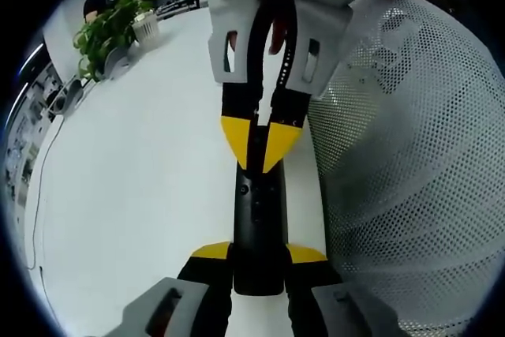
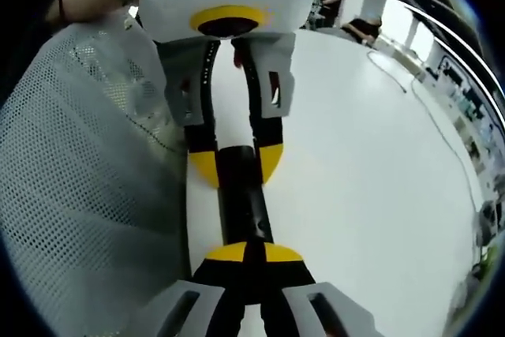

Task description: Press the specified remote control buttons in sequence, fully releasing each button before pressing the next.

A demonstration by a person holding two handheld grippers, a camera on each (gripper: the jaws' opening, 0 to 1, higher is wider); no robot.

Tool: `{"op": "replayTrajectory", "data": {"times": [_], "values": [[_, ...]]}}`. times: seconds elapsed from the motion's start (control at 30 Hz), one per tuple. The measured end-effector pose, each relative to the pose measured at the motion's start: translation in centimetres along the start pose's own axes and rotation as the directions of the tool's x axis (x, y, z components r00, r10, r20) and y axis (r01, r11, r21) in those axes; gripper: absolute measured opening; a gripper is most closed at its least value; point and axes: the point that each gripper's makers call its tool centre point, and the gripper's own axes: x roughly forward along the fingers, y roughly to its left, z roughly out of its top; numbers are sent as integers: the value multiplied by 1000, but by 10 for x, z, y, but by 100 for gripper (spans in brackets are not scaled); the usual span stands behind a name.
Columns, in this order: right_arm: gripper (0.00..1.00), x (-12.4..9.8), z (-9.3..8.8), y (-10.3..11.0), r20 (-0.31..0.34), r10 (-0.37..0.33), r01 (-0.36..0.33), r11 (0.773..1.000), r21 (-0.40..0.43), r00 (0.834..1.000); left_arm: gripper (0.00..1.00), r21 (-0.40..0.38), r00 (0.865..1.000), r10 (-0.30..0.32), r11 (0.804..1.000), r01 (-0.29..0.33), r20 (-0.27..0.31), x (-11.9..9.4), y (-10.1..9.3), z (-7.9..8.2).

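black plastic remote (image 1: 258, 226), slim, stiff, light and likely slippery, is lying over a white table (image 1: 142, 187). left gripper (image 1: 258, 262) is pinching its near end; right gripper (image 1: 260, 144), tips pressed together, is bearing on the far buttons. best gripped by the long edges.

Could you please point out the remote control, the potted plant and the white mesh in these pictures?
remote control (image 1: 257, 222): left gripper view, its black body.
potted plant (image 1: 106, 33): left gripper view, its leaves.
white mesh (image 1: 410, 155): left gripper view, its perforated surface.
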Motion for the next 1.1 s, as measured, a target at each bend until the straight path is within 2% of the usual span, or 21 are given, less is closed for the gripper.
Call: {"op": "replayTrajectory", "data": {"times": [0.2, 0.23, 0.37, 0.57, 0.67, 0.73, 0.77, 0.83, 1.1], "values": [[0, 3, 6, 4, 7, 7, -7, 1000, -30, 1000, 25, 2, 1000, -1, 1000, 1, 0, 0, 0, 0], [0, 3, 4, 3, -10, -5, 4, 997, -81, 1000, 25, 3, 1000, -1, 1000, 1, 0, 0, 0, 0], [0, 3, 4, 2, -4, -1, 1, 999, -35, 1000, 25, 1, 1000, -2, 1000, 2, 2, 0, 0, 0], [0, 2, 1, 2, -7, 9, -9, 1000, -9, 1000, 25, -7, 1000, 1, 1000, -1, 6, 1, 0, 0], [0, 3, 0, 2, -37, -15, 12, 996, -89, 999, 25, -3, 1000, -1, 1000, 1, 1, 1, 0, 0], [0, 3, 0, 3, -33, -15, 12, 997, -79, 999, 25, -1, 1000, -3, 1000, 3, 0, 1, 0, 0], [0, 2, 1, 2, -17, -8, 7, 999, -36, 1000, 25, 0, 1000, -3, 1000, 3, -1, 1, 0, 0], [0, 2, 1, 1, -4, 1, -1, 1000, -15, 1000, 25, 1, 1000, -2, 1000, 2, -2, 1, 0, 0], [0, 1, 0, 1, -2, 14, -14, 1000, 1, 1000, 25, -14, 1000, 4, 1000, -4, 2, 1, 0, 0]]}}
